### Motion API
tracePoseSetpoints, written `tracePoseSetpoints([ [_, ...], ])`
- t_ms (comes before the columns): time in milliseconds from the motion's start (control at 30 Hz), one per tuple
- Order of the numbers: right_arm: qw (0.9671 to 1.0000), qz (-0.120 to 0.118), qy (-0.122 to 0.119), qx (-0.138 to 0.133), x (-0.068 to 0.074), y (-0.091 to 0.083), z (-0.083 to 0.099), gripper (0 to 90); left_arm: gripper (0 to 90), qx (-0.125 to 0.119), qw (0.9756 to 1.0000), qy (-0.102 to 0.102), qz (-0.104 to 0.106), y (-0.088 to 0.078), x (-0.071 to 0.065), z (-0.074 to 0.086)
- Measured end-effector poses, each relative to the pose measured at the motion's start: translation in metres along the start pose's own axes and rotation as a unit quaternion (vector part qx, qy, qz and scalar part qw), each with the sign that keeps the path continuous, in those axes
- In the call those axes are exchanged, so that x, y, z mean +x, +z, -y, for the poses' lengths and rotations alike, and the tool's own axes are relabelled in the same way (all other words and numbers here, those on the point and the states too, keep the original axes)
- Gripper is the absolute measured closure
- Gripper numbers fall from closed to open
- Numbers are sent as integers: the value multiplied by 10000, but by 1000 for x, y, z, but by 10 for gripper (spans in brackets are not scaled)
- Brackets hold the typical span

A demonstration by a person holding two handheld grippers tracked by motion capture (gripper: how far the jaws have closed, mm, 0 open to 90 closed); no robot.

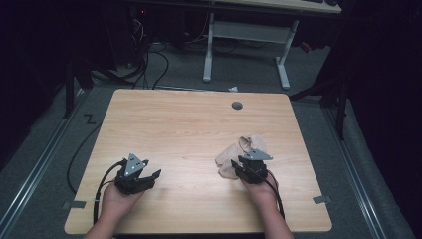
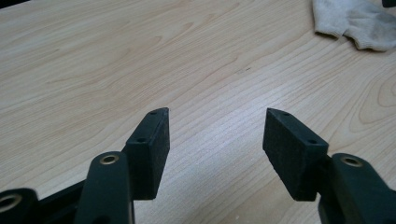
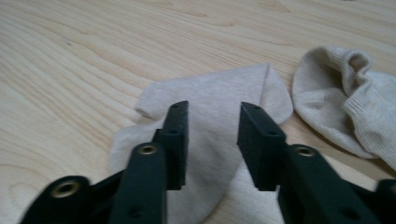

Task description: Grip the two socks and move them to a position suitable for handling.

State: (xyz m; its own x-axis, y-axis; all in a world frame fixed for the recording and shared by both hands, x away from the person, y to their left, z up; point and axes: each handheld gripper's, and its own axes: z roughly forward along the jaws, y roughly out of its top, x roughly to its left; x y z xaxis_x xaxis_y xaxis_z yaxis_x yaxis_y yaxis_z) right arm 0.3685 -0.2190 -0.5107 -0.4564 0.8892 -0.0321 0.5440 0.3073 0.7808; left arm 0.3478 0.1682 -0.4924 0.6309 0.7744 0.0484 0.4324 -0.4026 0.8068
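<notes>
Two beige socks lie on the right half of the wooden table (image 1: 184, 124). The nearer sock (image 1: 226, 162) (image 3: 215, 88) is flat; the other sock (image 1: 253, 144) (image 3: 336, 102) is crumpled just beyond it and also appears in the left gripper view (image 2: 350, 21). My right gripper (image 1: 239, 167) (image 3: 214, 109) is low over the flat sock, its jaws partly apart with the cloth lying between and under them, not pinched. My left gripper (image 1: 152, 170) (image 2: 217, 114) stands open over bare wood at the front left, holding nothing.
A grey grommet (image 1: 237, 105) sits near the table's far edge. Beyond the table are a white desk frame (image 1: 249, 35) and cables on the dark floor (image 1: 149, 59). The table's front edge runs just below both hands.
</notes>
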Motion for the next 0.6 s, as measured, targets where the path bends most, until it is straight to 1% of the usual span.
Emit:
tracePoseSetpoints([
  [33,10000,29,39,-24,-2,1,0,747,426,11,10000,43,-13,0,-1,0],
  [67,9999,50,99,-44,-4,2,0,817,452,36,9999,96,-66,1,-2,0],
  [100,9999,61,138,-50,-8,2,0,862,474,60,9998,168,-97,1,-4,0],
  [133,9998,75,191,-28,-10,3,-1,888,487,71,9997,214,-102,2,-5,1],
  [233,9997,93,195,80,-14,6,-1,900,540,60,9997,237,-70,2,-6,0],
  [300,9997,88,145,179,-13,9,0,900,574,19,9998,207,-51,2,-7,-2],
  [367,9997,48,66,244,-12,10,1,900,593,14,9998,188,-74,3,-7,-4],
  [433,9995,61,3,322,-11,12,2,900,588,-9,10000,72,-15,5,-6,-4],
  [467,9993,70,-11,359,-10,12,3,900,577,8,10000,33,-18,6,-6,-4],
  [533,9990,64,-27,451,-10,14,4,900,548,38,10000,4,1,7,-6,-3],
  [600,9987,64,-41,502,-9,15,6,900,538,46,10000,13,30,7,-7,-3],
])
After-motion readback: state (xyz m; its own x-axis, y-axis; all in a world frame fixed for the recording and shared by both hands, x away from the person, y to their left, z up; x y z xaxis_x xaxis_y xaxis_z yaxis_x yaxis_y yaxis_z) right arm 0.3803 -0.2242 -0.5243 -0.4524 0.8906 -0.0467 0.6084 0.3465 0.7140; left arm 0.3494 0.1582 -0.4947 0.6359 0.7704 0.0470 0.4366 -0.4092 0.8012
